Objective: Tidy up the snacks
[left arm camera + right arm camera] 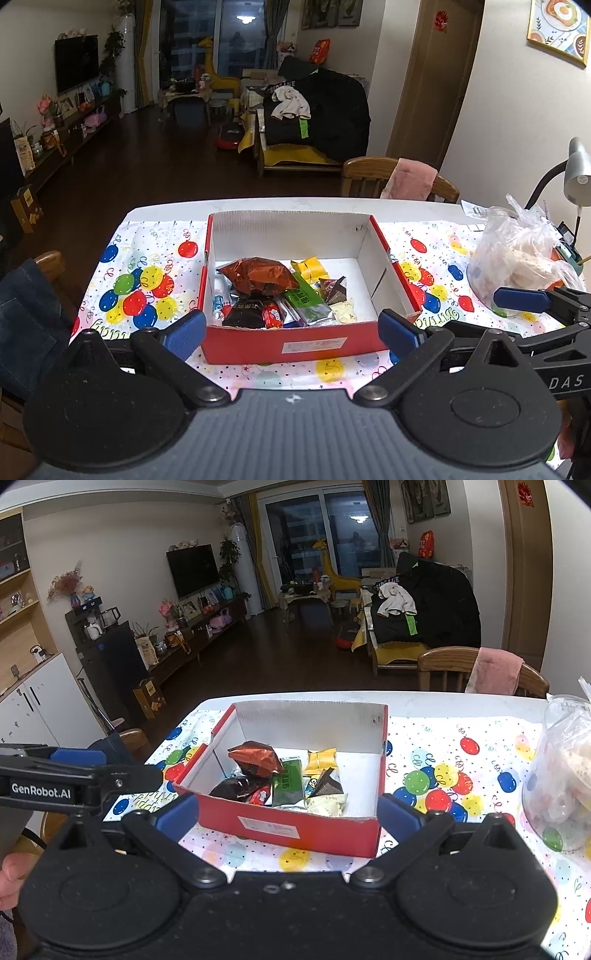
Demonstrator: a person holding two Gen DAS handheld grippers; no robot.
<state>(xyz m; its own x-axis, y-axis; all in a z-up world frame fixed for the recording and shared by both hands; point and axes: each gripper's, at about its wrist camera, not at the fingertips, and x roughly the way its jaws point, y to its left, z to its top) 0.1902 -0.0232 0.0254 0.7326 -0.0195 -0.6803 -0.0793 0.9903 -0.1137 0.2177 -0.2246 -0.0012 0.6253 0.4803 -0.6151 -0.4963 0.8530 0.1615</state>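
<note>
A red cardboard box (295, 345) with a white inside stands on the balloon-print tablecloth (147, 266). It holds several wrapped snacks: a copper-brown foil bag (258, 275), a green bar (304, 299), a yellow packet (309, 267), a dark packet (243, 314). My left gripper (291, 330) is open and empty, just in front of the box. My right gripper (288, 814) is open and empty too, with the box (295, 830) between its fingers' line of sight. The right gripper also shows at the right of the left wrist view (524, 299).
A clear plastic bag of food (517, 258) sits at the table's right, also in the right wrist view (561, 775). A desk lamp (576, 173) stands behind it. Wooden chairs (388, 177) stand at the far edge, one with a pink cloth.
</note>
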